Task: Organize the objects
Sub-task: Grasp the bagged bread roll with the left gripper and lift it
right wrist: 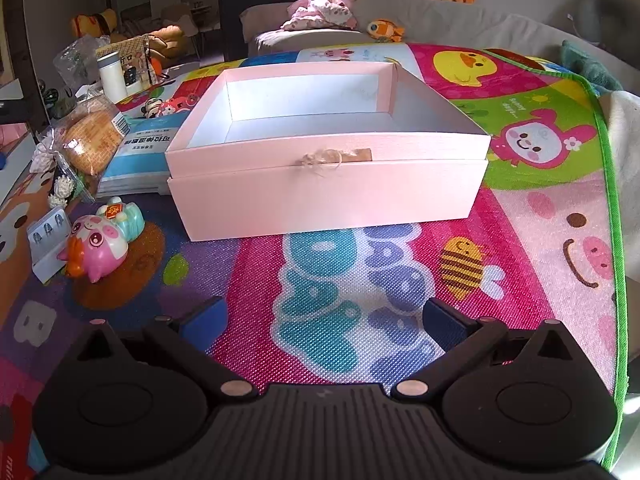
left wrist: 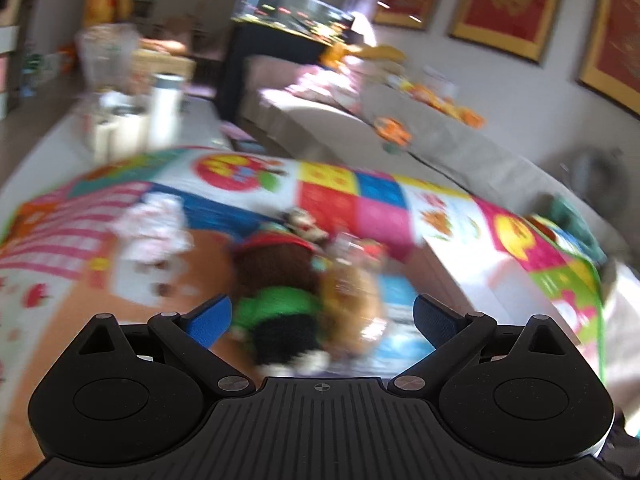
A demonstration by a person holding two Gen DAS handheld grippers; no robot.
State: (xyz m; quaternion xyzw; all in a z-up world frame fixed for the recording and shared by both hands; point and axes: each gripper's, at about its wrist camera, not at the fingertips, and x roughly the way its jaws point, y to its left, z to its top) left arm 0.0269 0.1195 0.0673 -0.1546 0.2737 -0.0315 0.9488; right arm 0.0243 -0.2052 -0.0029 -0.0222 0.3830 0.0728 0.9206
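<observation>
A: Status of box (right wrist: pixel 320 136)?
B: Empty, centre of mat (right wrist: pixel 520 240). No item stowed; all sorting remains.
A: Items?
B: Toys (right wrist: pixel 100 240), book (right wrist: pixel 136 152), bread (right wrist: pixel 90 136) lie left of box.
A: Jaws?
B: Left gripper (left wrist: pixel 322 316) open above blurred toys; right gripper (right wrist: pixel 322 320) open, empty

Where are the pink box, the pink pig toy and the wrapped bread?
pink box (right wrist: pixel 328 196), right wrist view, middle of its front wall.
pink pig toy (right wrist: pixel 98 246), right wrist view, on its face.
wrapped bread (right wrist: pixel 94 136), right wrist view, on the brown loaf inside the clear wrapper.
</observation>
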